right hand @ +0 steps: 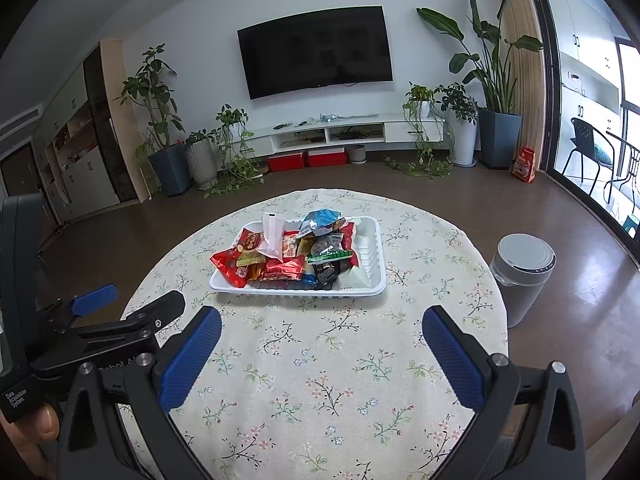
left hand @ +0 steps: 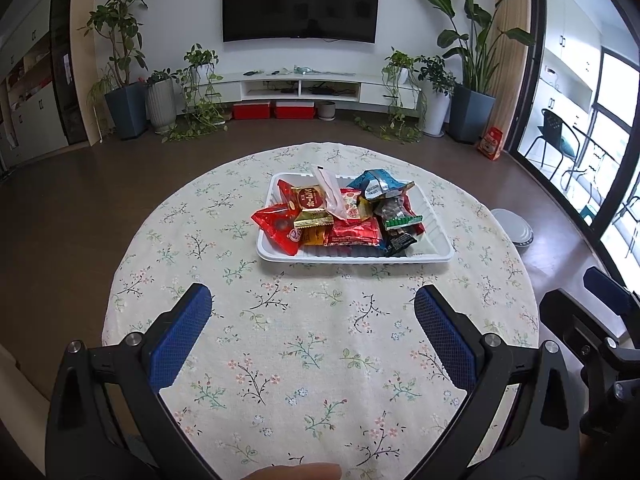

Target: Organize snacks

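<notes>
The left gripper [left hand: 312,308] hangs over the near part of the round surface covered in a cream floral cloth [left hand: 280,360], its blue-padded fingers [left hand: 180,336] spread wide with nothing between them and touching nothing. The right gripper [right hand: 322,330] sits just beside it, its blue-padded fingers [right hand: 452,350] equally wide apart and empty, above the same cloth. Further back on the surface rests a white rectangular plastic tray [left hand: 436,248], well apart from both grippers. Piled in the tray's left and middle are the snack packets [left hand: 340,212]: a red foil packet [left hand: 276,228] overhanging the left rim, a gold-wrapped biscuit [left hand: 312,208], a clear pouch [left hand: 330,192] standing up, and a blue-and-silver crumpled bag [left hand: 376,184] at the back. The tray's right end is bare. A grey cylindrical bin with a pale lid [right hand: 522,272] stands on the floor right of the surface
</notes>
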Demonstrator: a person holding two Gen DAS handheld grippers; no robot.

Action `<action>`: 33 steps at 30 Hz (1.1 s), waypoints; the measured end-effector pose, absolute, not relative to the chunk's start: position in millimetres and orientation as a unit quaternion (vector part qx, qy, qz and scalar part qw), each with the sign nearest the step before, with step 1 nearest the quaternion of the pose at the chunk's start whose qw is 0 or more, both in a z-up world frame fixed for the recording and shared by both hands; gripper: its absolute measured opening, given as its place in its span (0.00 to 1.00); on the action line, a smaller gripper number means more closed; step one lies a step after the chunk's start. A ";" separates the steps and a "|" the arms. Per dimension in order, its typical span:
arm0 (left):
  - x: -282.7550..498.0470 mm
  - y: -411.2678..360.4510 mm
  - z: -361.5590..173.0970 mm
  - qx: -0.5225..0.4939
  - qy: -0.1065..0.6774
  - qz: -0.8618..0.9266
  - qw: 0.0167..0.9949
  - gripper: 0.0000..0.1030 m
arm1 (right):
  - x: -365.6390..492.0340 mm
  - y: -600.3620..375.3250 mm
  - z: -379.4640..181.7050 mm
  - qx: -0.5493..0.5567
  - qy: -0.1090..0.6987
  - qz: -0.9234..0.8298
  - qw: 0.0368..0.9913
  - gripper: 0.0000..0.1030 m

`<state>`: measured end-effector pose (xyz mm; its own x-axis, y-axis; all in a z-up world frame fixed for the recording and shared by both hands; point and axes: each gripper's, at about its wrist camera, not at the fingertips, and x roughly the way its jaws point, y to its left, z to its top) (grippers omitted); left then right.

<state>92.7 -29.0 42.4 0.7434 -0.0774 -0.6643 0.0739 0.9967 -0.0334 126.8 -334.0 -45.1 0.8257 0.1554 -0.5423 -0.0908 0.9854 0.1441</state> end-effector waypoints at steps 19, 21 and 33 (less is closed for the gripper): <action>93.6 -30.0 38.2 -0.003 0.359 -0.042 0.932 1.00 | 124.8 -335.0 -49.9 0.056 0.292 0.065 0.953 1.00; 93.7 -29.8 38.5 -0.003 0.360 -0.043 0.932 1.00 | 124.6 -335.0 -49.7 0.055 0.292 0.066 0.952 1.00; 93.4 -29.5 38.6 -0.003 0.360 -0.043 0.932 1.00 | 123.3 -335.8 -52.4 0.055 0.295 0.066 0.952 1.00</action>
